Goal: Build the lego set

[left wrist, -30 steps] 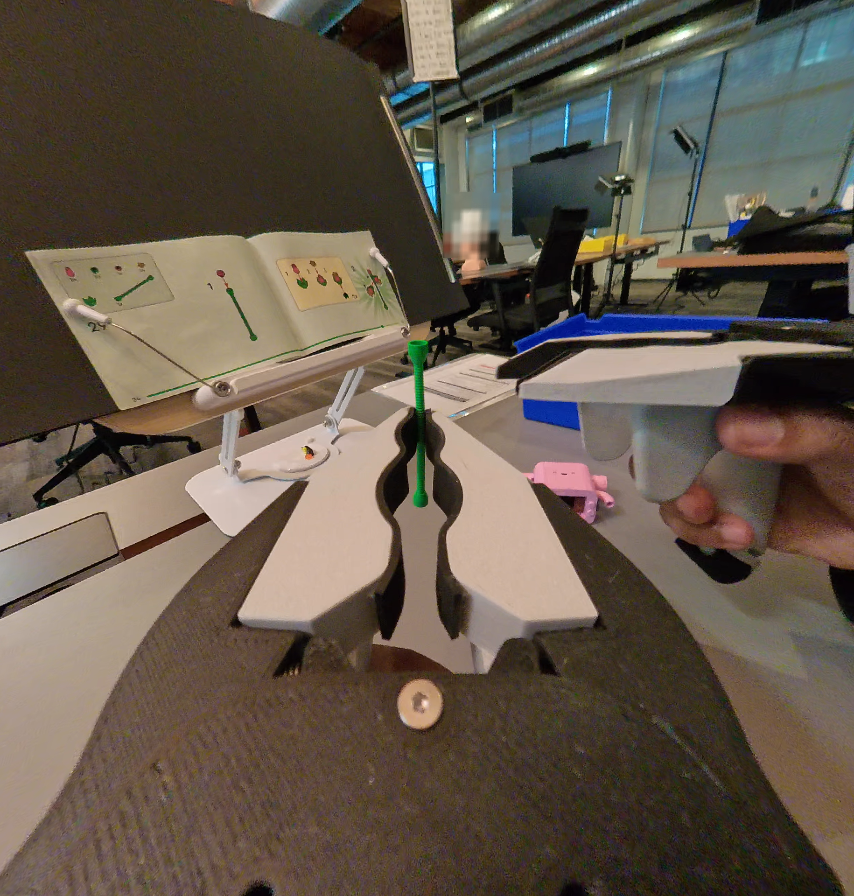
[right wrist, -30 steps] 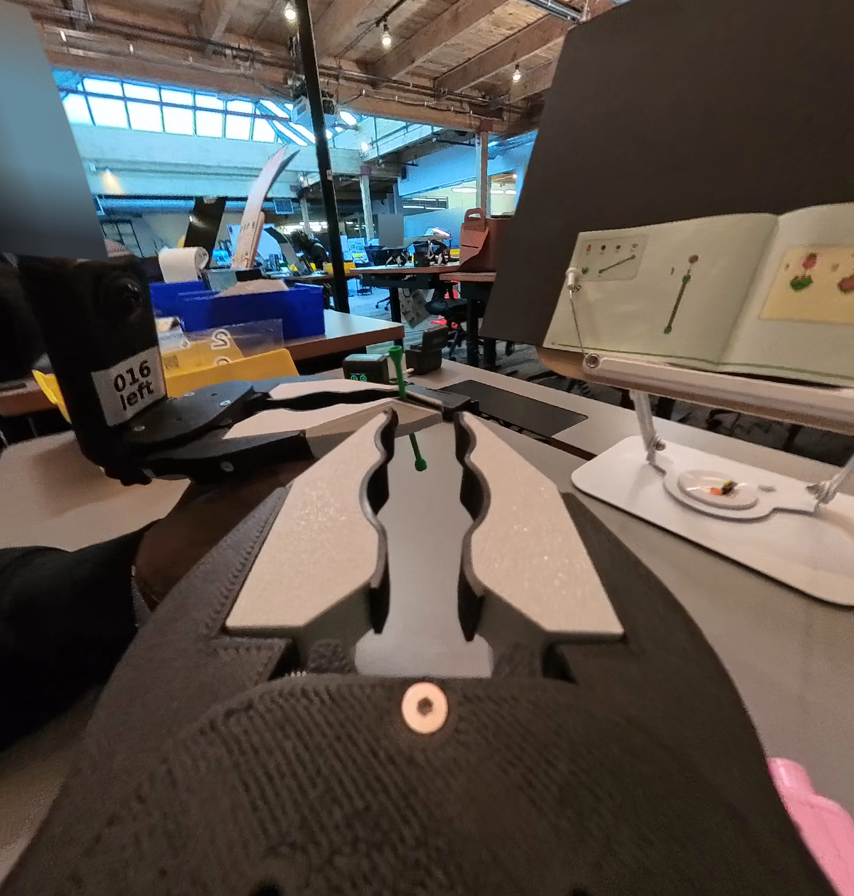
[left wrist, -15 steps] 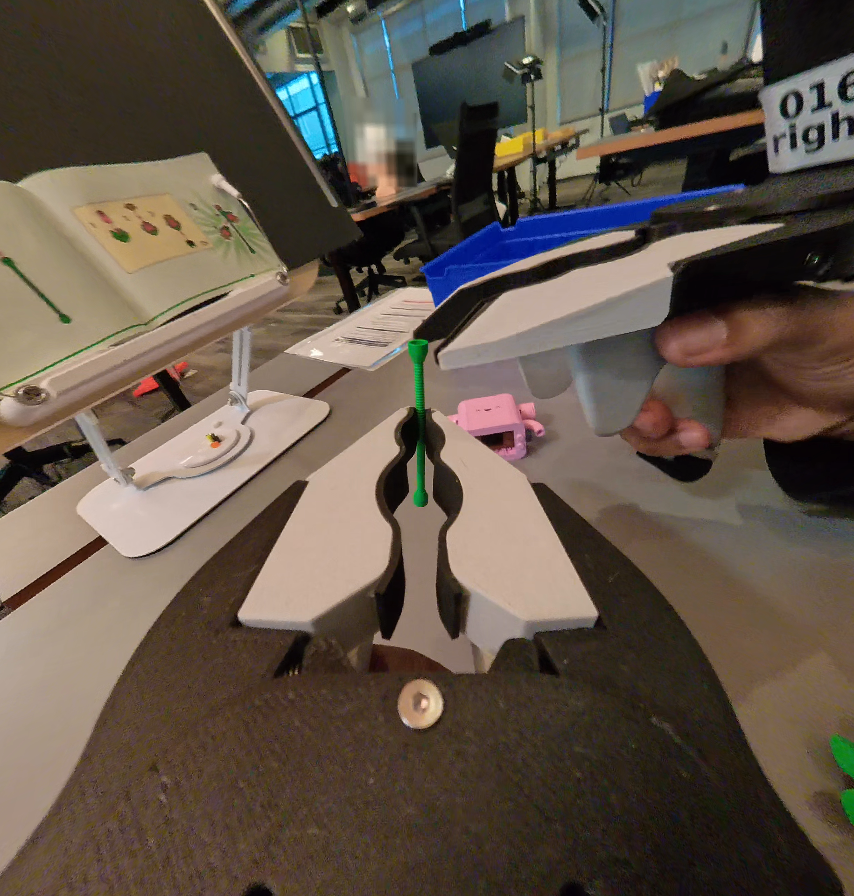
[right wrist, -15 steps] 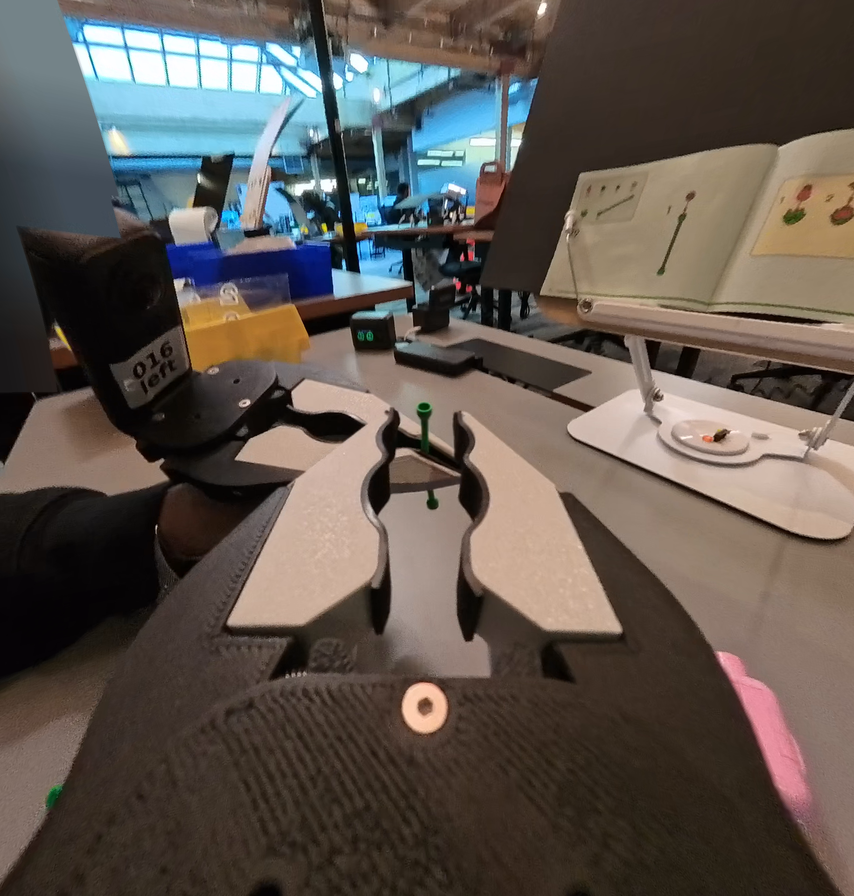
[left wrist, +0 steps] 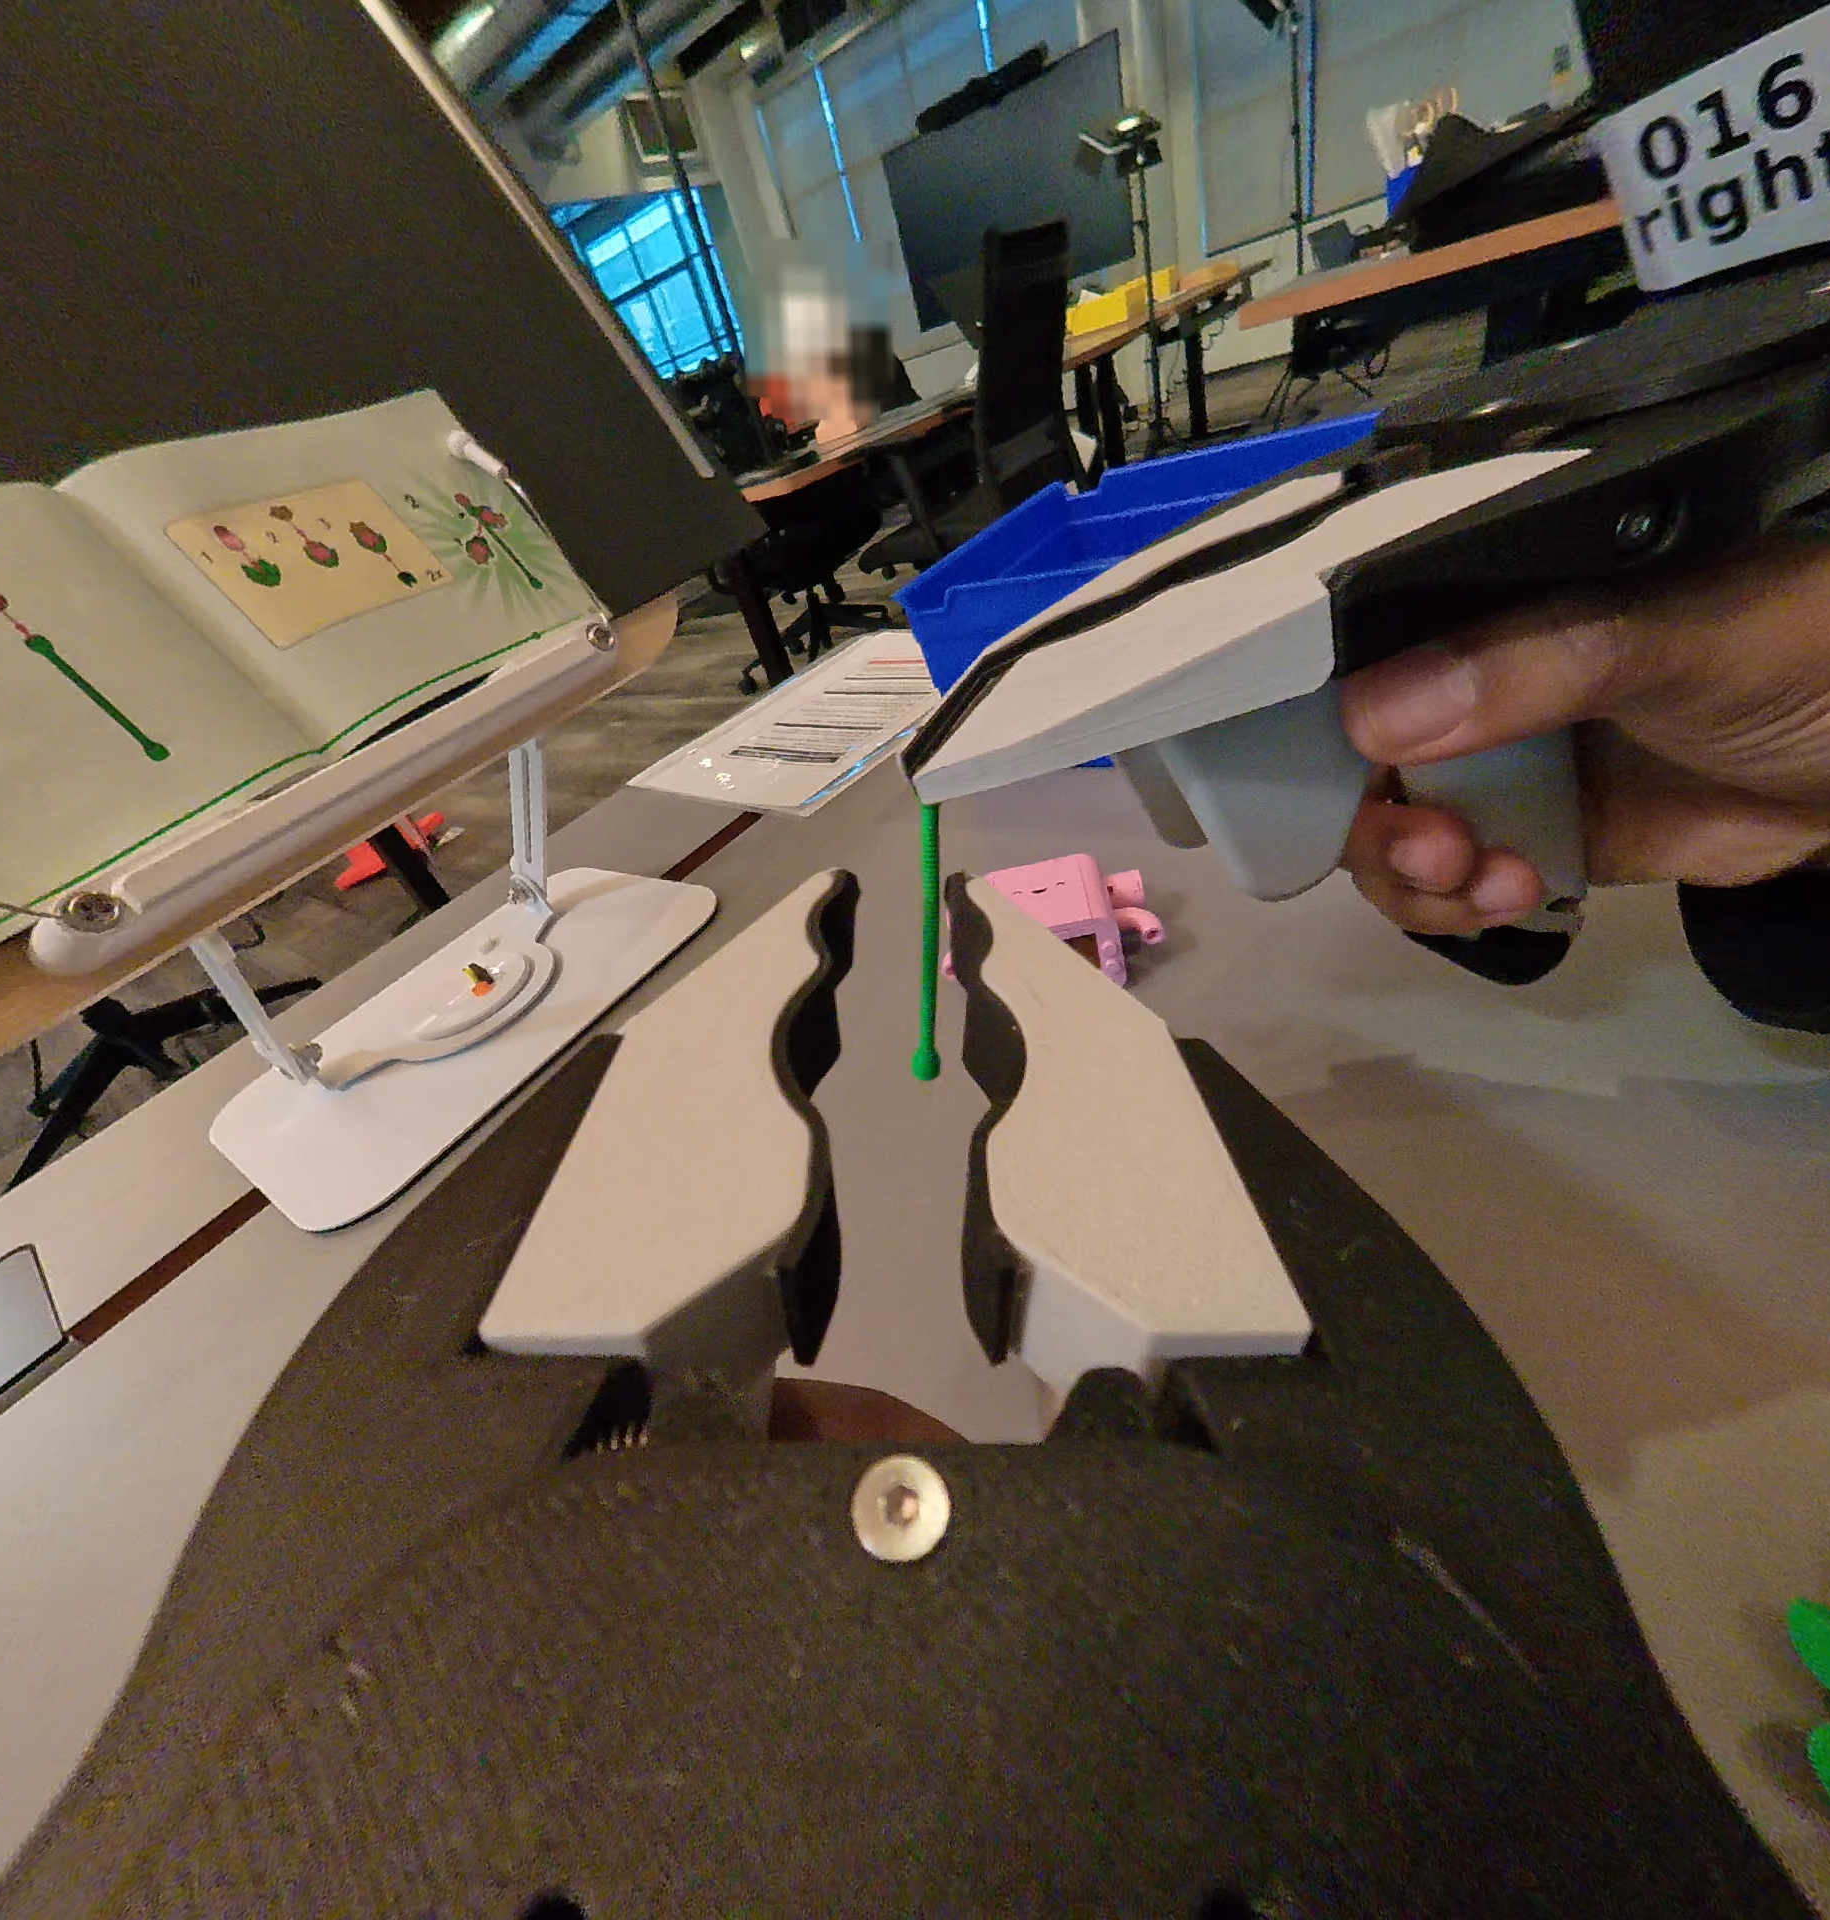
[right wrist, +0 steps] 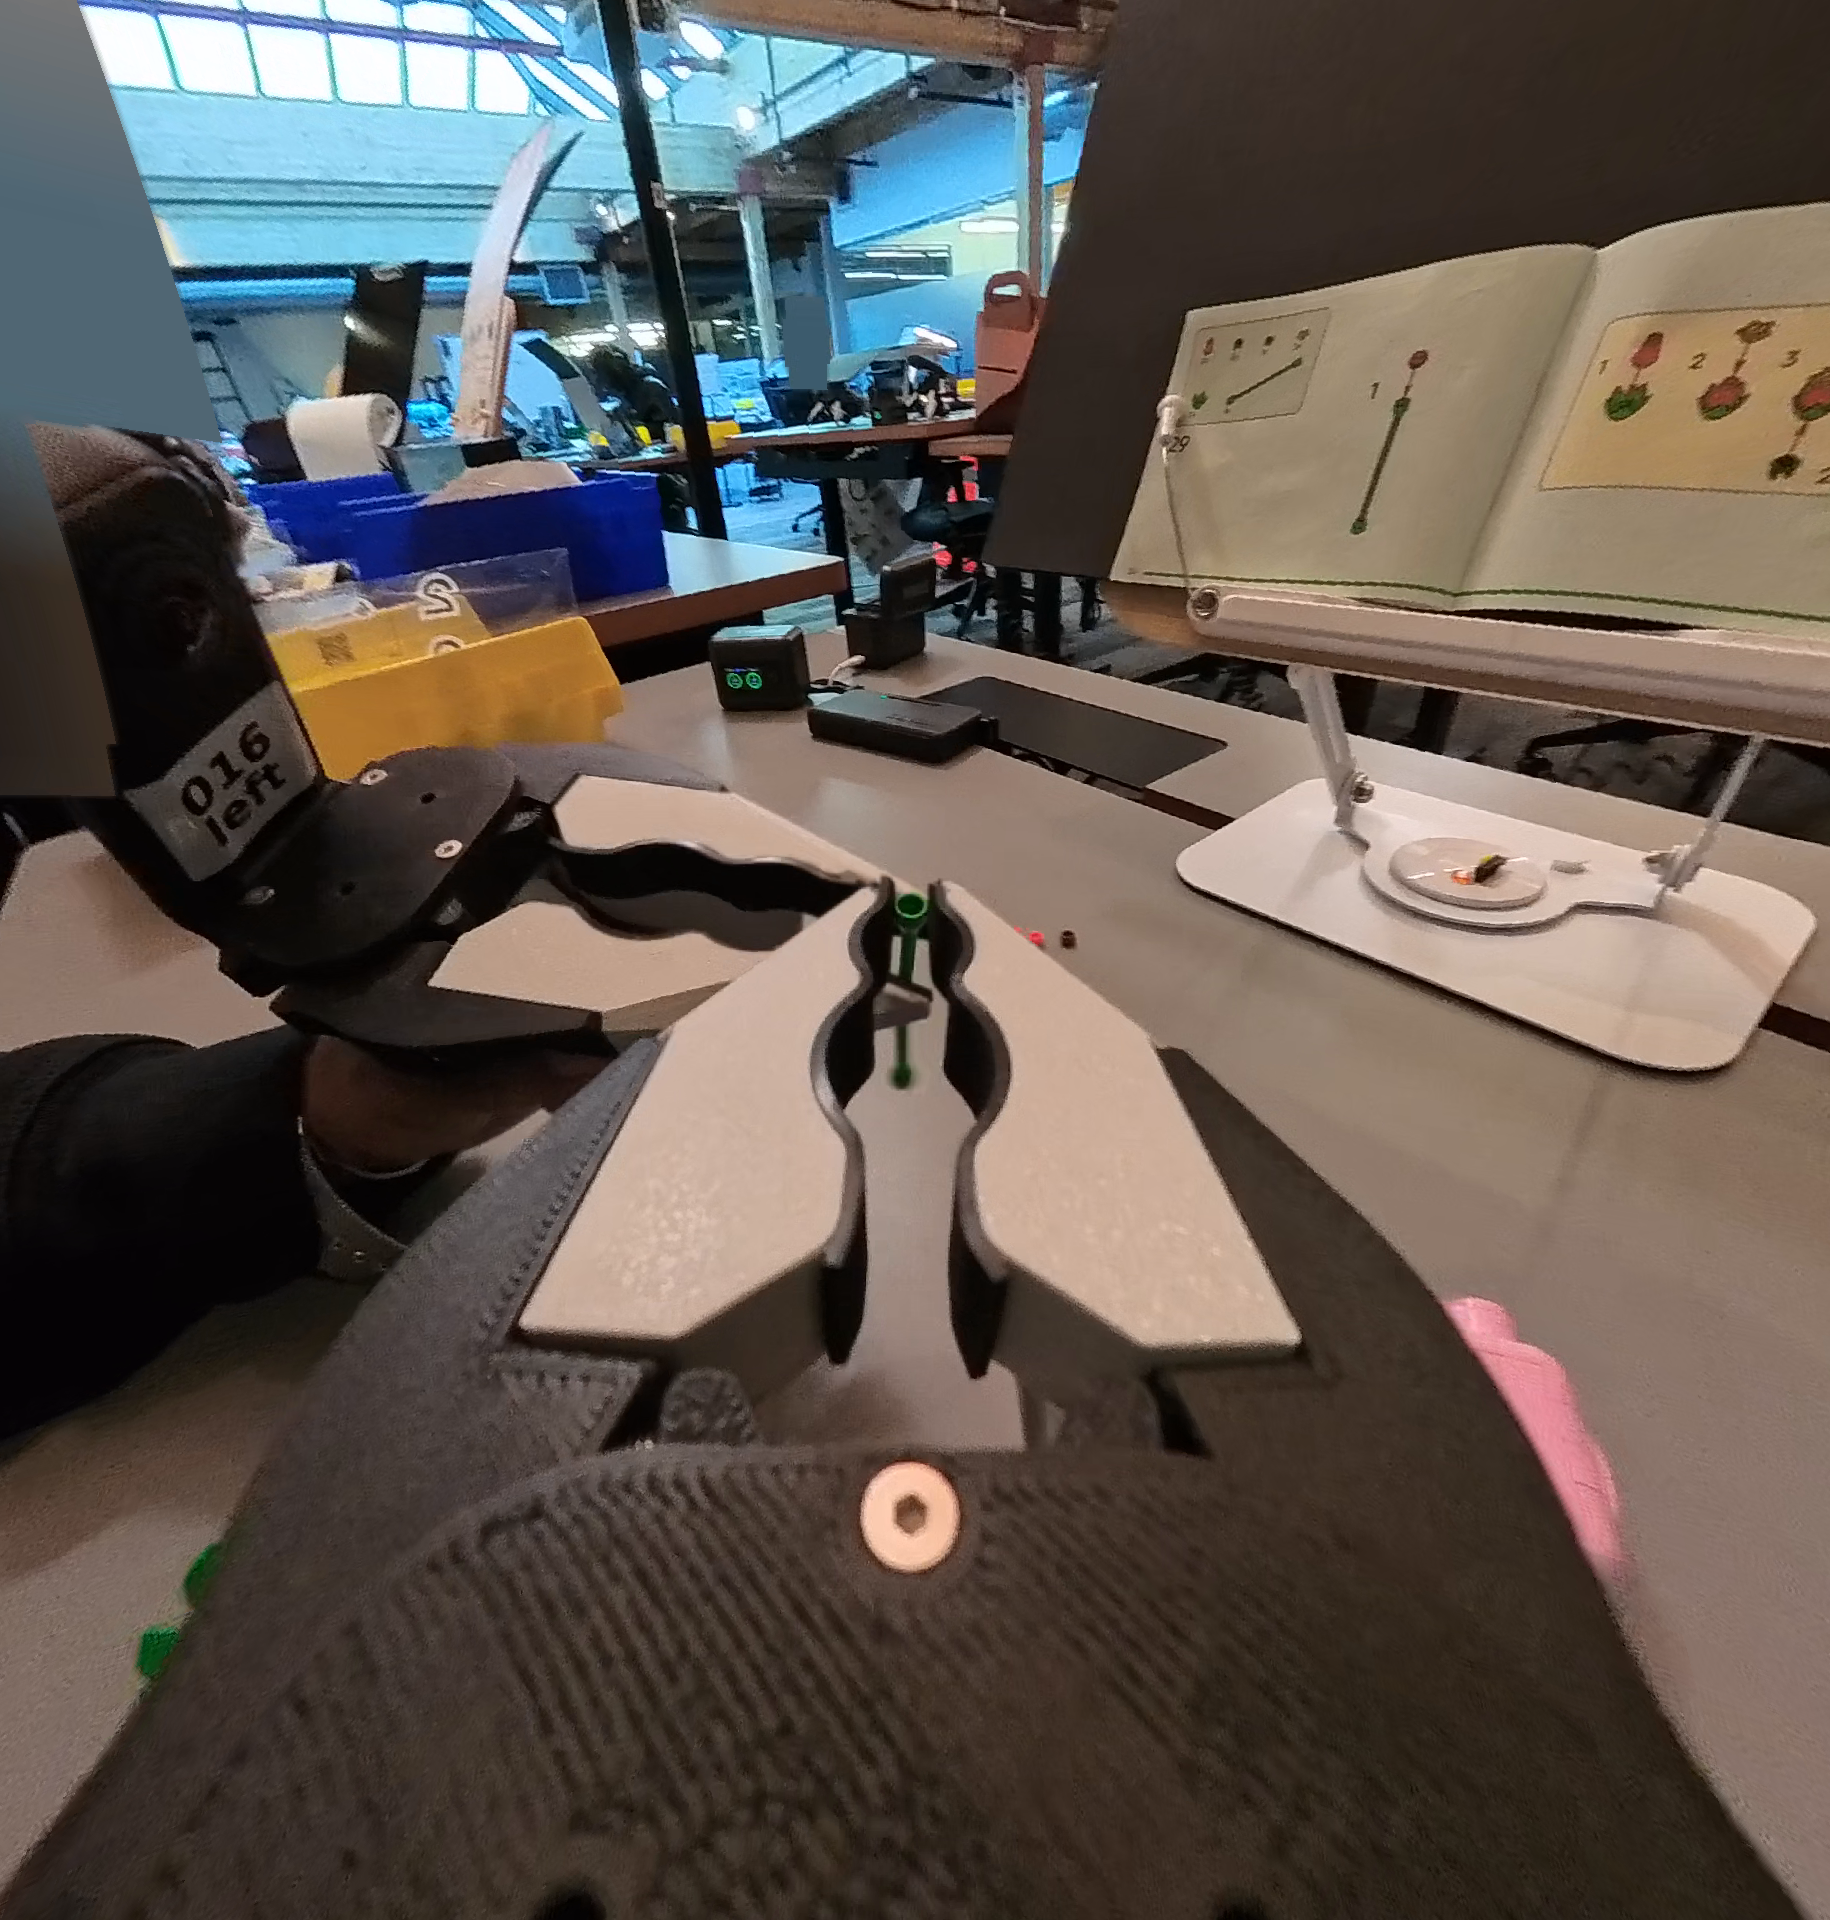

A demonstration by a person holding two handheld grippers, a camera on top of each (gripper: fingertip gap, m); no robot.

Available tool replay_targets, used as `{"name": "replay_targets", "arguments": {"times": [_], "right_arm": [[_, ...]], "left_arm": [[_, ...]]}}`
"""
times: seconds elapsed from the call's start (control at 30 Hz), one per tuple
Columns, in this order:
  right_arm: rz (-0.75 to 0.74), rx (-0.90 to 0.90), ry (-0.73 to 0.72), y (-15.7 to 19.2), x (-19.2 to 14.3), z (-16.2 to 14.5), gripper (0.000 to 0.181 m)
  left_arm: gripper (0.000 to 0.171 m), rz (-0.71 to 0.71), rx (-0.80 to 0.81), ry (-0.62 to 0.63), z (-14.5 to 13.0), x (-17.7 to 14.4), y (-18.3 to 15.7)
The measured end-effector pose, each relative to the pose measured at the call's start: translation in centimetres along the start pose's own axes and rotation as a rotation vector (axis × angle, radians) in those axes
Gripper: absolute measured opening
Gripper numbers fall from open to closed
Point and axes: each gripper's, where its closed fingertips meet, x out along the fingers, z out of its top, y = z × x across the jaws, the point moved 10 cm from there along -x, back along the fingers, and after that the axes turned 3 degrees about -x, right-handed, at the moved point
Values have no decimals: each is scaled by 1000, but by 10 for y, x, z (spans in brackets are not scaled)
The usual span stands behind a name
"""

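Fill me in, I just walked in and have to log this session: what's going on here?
A person is building a Lego flower with a handheld tool in each hand. The right tongs are shut on the top of a thin green stem, which hangs upright above the table. The left tongs are open on either side of its lower part and do not appear to grip it. The instruction booklet lies open on a stand, and a pink toy sits just beyond.

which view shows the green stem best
The left wrist view: the green stem hangs upright from the right gripper between the open left gripper's fingers, most of its length visible. The right wrist view shows only its cupped top and a short, partly hidden stretch.
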Motion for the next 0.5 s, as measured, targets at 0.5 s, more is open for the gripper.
{"name": "replay_targets", "arguments": {"times": [0.5], "right_arm": [[60, 80, -121, 0, -4, 4, 13]], "left_arm": [[0, 31, 60, -23, 13, -6, -4]]}}
